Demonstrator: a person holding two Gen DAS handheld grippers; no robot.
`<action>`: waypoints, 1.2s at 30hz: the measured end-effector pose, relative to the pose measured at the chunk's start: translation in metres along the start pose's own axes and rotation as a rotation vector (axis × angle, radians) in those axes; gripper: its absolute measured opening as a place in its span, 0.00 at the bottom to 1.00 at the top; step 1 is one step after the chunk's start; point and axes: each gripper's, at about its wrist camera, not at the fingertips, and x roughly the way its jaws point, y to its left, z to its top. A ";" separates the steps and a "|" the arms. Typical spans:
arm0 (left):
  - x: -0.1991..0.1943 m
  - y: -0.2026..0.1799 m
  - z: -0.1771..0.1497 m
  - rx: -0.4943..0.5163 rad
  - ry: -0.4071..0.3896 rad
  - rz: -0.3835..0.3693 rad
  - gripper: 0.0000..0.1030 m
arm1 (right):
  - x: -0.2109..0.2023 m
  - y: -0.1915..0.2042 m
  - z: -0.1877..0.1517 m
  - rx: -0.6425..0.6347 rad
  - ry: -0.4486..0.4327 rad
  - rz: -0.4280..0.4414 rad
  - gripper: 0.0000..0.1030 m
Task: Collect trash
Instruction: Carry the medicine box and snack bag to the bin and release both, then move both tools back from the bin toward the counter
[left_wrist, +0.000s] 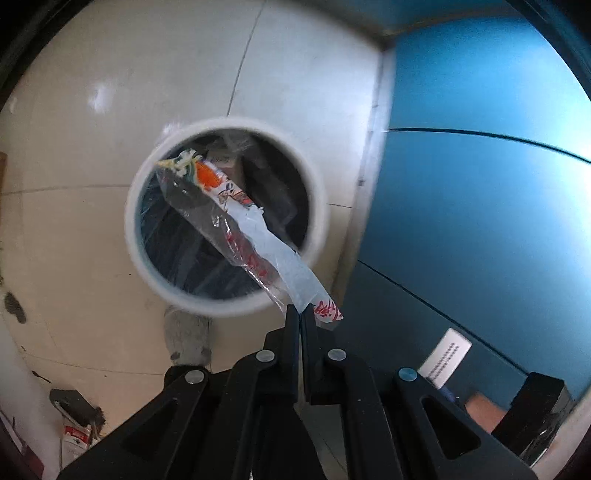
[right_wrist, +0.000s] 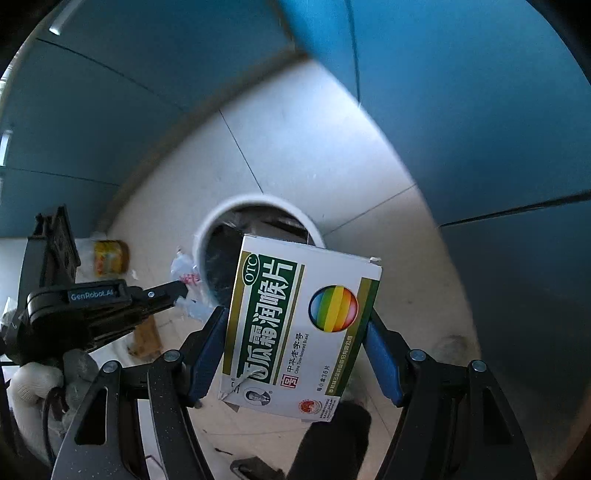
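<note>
My left gripper (left_wrist: 300, 314) is shut on a clear plastic wrapper (left_wrist: 236, 218) with red print and an orange patch. The wrapper hangs over the open mouth of a round white trash bin (left_wrist: 140, 236) lined with a dark bag. My right gripper (right_wrist: 297, 332) is shut on a white and green medicine box (right_wrist: 295, 328) with a rainbow ball on it, held above the floor just in front of the same bin (right_wrist: 207, 229). In the right wrist view the left gripper (right_wrist: 181, 288) shows at the left with the wrapper (right_wrist: 186, 277) beside the bin's rim.
The bin stands on a pale tiled floor (left_wrist: 92, 221) in a corner of blue wall panels (left_wrist: 480, 184). A yellow packet (right_wrist: 109, 256) and brown cardboard (right_wrist: 147, 338) lie on the floor left of the bin. A white label (left_wrist: 445, 358) shows at the lower right.
</note>
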 end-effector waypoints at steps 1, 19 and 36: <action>0.013 0.009 0.009 -0.010 0.015 0.002 0.00 | 0.026 0.001 0.006 0.001 0.019 0.004 0.70; 0.044 0.054 0.039 0.016 -0.027 0.264 0.92 | 0.172 0.013 0.027 -0.130 0.128 0.039 0.71; -0.018 0.049 -0.013 0.095 -0.262 0.541 0.93 | 0.149 0.018 0.005 -0.206 0.119 -0.019 1.00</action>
